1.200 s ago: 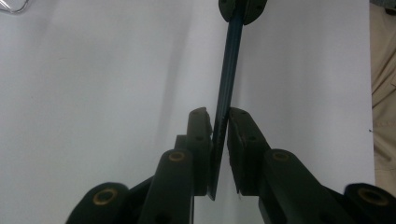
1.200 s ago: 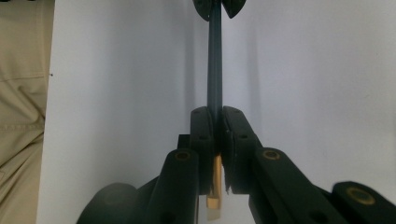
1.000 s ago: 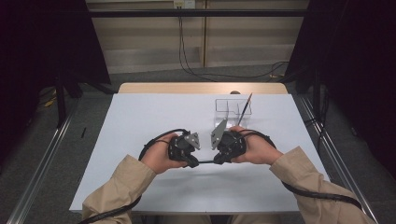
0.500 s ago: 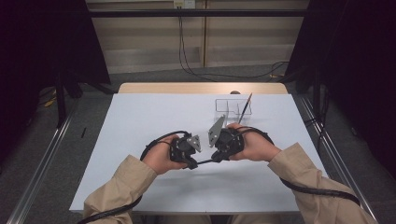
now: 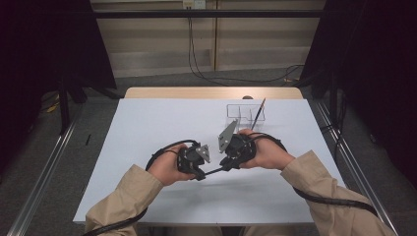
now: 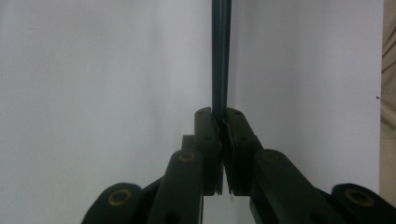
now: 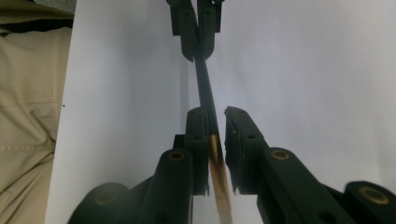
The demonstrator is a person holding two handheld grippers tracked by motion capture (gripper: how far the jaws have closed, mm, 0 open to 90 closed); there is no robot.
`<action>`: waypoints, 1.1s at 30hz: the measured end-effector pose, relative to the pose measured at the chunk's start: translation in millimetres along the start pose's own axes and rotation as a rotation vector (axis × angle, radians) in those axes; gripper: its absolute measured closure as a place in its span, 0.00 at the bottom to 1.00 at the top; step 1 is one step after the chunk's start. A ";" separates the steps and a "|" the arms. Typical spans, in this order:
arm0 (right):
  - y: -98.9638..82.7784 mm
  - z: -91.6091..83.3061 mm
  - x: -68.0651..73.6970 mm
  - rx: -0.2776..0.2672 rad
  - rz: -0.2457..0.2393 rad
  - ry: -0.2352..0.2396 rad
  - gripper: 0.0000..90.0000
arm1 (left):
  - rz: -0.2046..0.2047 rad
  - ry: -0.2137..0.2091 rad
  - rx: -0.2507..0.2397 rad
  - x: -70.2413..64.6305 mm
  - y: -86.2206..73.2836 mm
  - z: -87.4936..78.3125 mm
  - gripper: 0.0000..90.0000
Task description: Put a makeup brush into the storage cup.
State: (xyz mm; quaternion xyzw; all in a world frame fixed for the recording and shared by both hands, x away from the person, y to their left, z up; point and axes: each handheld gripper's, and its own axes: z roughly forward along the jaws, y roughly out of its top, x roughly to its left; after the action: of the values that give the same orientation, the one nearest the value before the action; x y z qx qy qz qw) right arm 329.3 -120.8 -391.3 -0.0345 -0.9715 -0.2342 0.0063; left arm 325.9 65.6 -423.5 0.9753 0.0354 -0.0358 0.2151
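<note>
Above the middle of the white desk (image 5: 147, 147), the left claw (image 6: 220, 122) is clamping one end of a thin dark pen (image 6: 220, 56). The right claw (image 7: 215, 123) is standing slightly parted around the pen's gold end. A clear organiser (image 5: 239, 112) is sitting near the far edge.

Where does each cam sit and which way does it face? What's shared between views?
High view: above the person's side, facing forward and down on the white table; both sleeves, hands, left tongs and right tongs.
Left gripper view: rides the left tongs, looking along their jaws, shut on a dark pen.
Right gripper view: rides the right tongs, facing the left tongs; beige sleeve at left.
Shared: the pen spans both tongs in all views.
</note>
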 end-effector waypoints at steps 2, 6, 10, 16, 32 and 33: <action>-0.8 0.1 0.0 -0.004 0.003 -0.002 0.82 | -0.002 0.000 0.004 -0.5 -0.5 -0.4 0.95; -2.9 -0.5 -0.8 -0.007 0.019 -0.009 0.73 | 0.002 0.003 0.011 -0.1 -0.9 -0.6 0.95; -5.6 -1.0 -0.9 -0.009 0.031 -0.016 0.66 | -0.005 0.009 -0.002 0.9 -1.7 -2.1 0.95; -15.2 -1.1 -3.8 -0.020 0.075 -0.035 0.53 | -0.007 0.013 0.007 0.7 -4.6 -5.1 0.95; -28.9 3.0 -7.8 -0.016 0.119 -0.071 0.28 | -0.017 0.035 0.003 1.0 -15.0 -14.3 0.95; -29.4 3.2 -7.9 -0.017 0.120 -0.069 0.27 | -0.021 0.033 -0.003 0.8 -15.6 -14.1 0.95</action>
State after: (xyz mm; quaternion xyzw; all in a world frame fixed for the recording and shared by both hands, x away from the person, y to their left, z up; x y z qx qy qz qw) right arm 335.2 -146.0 -407.7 -0.1005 -0.9654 -0.2403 -0.0133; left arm 326.2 85.7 -417.3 0.9749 0.0493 -0.0218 0.2158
